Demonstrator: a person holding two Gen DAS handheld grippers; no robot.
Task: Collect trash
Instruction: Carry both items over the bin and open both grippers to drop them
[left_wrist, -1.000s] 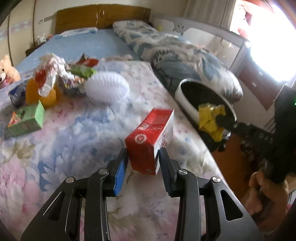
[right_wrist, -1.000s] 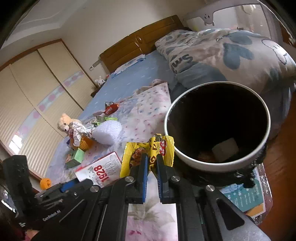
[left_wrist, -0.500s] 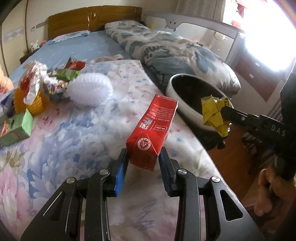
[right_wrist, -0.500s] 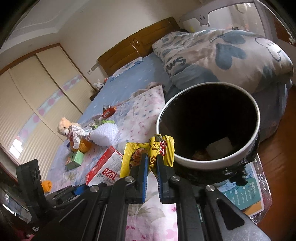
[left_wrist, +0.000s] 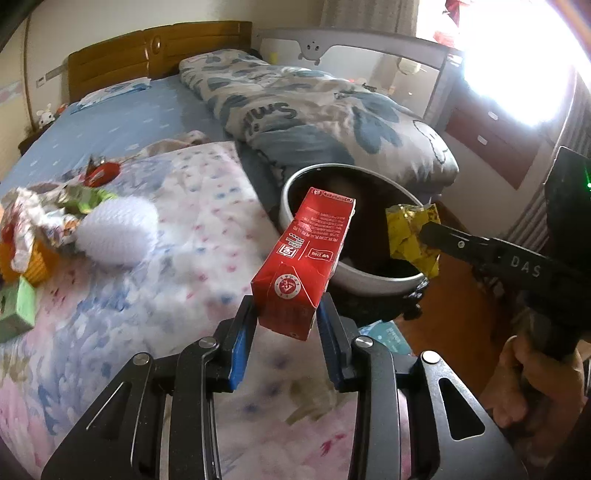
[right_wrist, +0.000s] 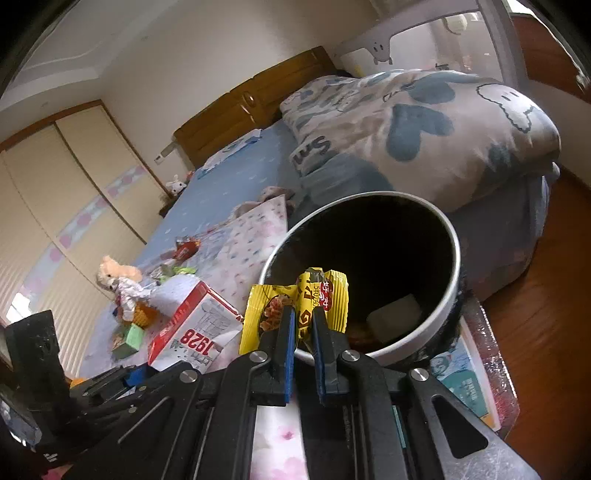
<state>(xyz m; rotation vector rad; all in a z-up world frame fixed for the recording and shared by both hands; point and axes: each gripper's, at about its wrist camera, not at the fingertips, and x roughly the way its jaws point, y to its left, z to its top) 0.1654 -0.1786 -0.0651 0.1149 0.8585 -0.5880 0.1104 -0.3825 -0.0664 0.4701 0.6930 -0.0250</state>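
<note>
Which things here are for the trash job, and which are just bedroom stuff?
For the job:
- red carton, in the left gripper
- yellow wrapper, in the right gripper
- trash bin
- litter pile on the bed

Just lying about:
- folded quilt
- teddy bear
- headboard

Red carton (left_wrist: 308, 254) tilted, yellow wrapper (right_wrist: 295, 301) crumpled; both at white-rimmed bin (right_wrist: 456, 273), contents unclear.

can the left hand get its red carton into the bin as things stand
Probably yes. The left gripper holds the red carton near the bin rim, mouth open; the right gripper with its yellow wrapper crowds one side.
</note>
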